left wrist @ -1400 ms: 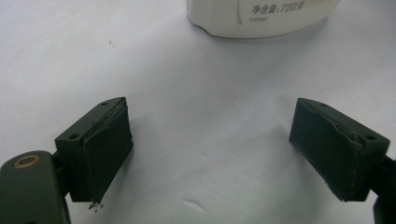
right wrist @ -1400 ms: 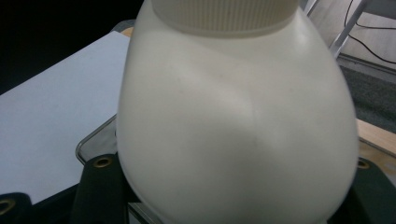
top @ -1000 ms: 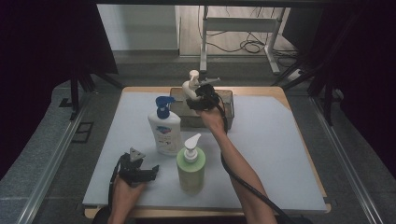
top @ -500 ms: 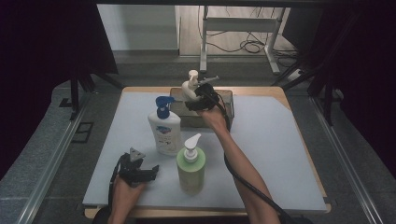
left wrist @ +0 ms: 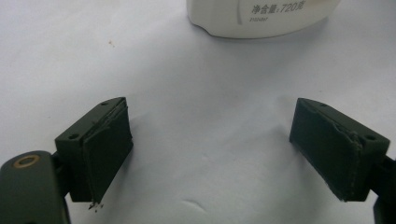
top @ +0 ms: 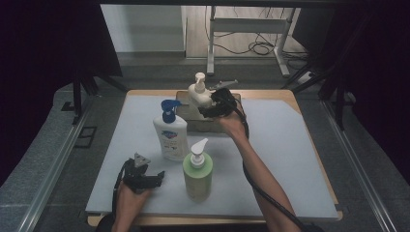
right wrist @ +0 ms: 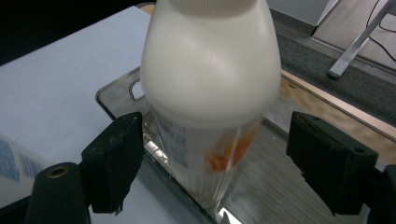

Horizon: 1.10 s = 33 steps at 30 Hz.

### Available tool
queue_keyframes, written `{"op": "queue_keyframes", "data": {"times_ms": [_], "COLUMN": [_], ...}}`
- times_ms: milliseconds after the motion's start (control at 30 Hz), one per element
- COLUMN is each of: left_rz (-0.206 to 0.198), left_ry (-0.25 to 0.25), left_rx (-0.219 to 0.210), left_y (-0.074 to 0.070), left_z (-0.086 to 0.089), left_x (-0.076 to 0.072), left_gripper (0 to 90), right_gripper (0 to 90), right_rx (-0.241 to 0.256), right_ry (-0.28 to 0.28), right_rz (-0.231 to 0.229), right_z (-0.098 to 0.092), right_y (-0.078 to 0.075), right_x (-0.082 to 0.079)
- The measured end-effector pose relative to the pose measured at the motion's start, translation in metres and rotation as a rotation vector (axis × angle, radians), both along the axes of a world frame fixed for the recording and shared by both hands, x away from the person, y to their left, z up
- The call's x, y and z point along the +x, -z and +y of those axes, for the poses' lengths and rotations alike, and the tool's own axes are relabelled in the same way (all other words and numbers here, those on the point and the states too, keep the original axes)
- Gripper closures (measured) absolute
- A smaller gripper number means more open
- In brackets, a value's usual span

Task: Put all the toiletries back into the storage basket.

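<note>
While the left tool (top: 155, 178) rests wide open and empty on the tabletop (top: 290, 159), the right tool (right wrist: 212, 163) gapes around the cream pump bottle (right wrist: 210, 93), standing in the metal tray (right wrist: 119, 95), ungripped.

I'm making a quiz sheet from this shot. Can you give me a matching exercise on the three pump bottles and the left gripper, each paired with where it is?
Things:
1. cream bottle
2. blue-pump bottle
3. green bottle
4. left gripper

Places:
a. near edge, left of the green bottle
b. standing in the metal tray at the far side
c. mid-table, in front of the tray
d. nearest the person, right of the left gripper

Pairs: 1-b, 2-c, 3-d, 4-a
</note>
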State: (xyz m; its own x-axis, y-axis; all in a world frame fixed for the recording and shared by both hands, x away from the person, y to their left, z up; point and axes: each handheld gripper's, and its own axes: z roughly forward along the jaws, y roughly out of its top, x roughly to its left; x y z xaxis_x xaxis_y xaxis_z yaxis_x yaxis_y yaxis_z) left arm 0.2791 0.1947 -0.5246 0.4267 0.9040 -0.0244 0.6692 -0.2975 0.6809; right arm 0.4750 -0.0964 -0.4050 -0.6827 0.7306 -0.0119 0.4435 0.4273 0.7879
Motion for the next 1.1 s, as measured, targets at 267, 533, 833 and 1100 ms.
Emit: {"op": "queue_keyframes", "data": {"times_ms": [267,533,833,1100], "left_rz": [0.001,0.001,0.002,0.002], "left_ry": [0.000,0.000,0.000,0.000], "left_rx": [-0.002,-0.001,-0.001,0.000], "left_y": [0.000,0.000,0.000,0.000], "left_z": [0.000,0.000,0.000,0.000], "left_x": [0.000,0.000,0.000,0.000], "left_gripper": [12.3,12.3,12.3,12.3], "right_gripper": [38.5,69.1,89.4,89.5], "right_rx": [-0.004,-0.015,-0.023,-0.057], "right_ry": [-0.010,0.041,0.060,0.089], "right_rz": [0.043,0.093,0.104,0.152], "right_z": [-0.022,-0.036,-0.025,-0.013], "right_y": [0.009,0.029,0.042,0.053], "right_x": [-0.008,-0.005,0.010,0.022]}}
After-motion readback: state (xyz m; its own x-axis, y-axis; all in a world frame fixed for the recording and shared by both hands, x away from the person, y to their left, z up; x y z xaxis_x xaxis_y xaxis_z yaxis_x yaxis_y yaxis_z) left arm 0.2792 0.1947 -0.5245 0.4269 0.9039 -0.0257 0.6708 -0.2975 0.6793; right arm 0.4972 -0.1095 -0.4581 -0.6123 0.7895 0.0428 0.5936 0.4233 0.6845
